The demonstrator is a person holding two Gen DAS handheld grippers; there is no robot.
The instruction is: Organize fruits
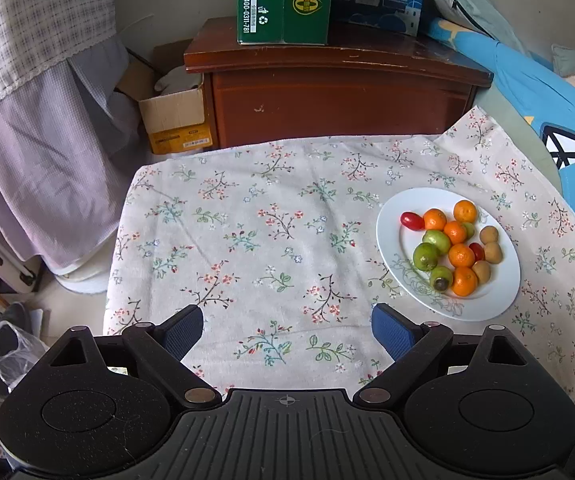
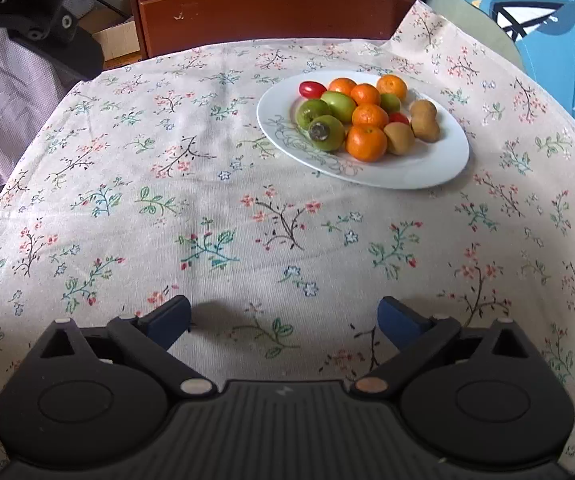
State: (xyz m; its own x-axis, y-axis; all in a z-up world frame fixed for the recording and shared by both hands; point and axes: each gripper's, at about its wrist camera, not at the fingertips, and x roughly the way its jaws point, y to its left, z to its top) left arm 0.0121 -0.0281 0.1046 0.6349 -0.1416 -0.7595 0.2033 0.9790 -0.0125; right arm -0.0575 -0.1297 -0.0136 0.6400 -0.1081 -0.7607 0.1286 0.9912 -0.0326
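Observation:
A white plate [image 1: 491,304] [image 2: 415,168] sits on the floral tablecloth at the right, heaped with fruit: several small oranges [image 1: 462,255] [image 2: 366,143], green fruits [image 1: 426,256] [image 2: 326,133], brown kiwis [image 1: 492,252] [image 2: 398,138] and red cherry tomatoes [image 1: 412,221] [image 2: 312,89]. My left gripper [image 1: 287,330] is open and empty, above the cloth, left of and nearer than the plate. My right gripper [image 2: 285,318] is open and empty, low over the cloth, well short of the plate.
A wooden nightstand [image 1: 339,92] [image 2: 271,4] stands behind the table with a green carton [image 1: 283,0] and blue box on top. A cardboard box [image 1: 175,116] is left of it. Blue bedding [image 1: 547,112] [image 2: 535,8] lies right. The left gripper's body [image 2: 27,8] shows top left.

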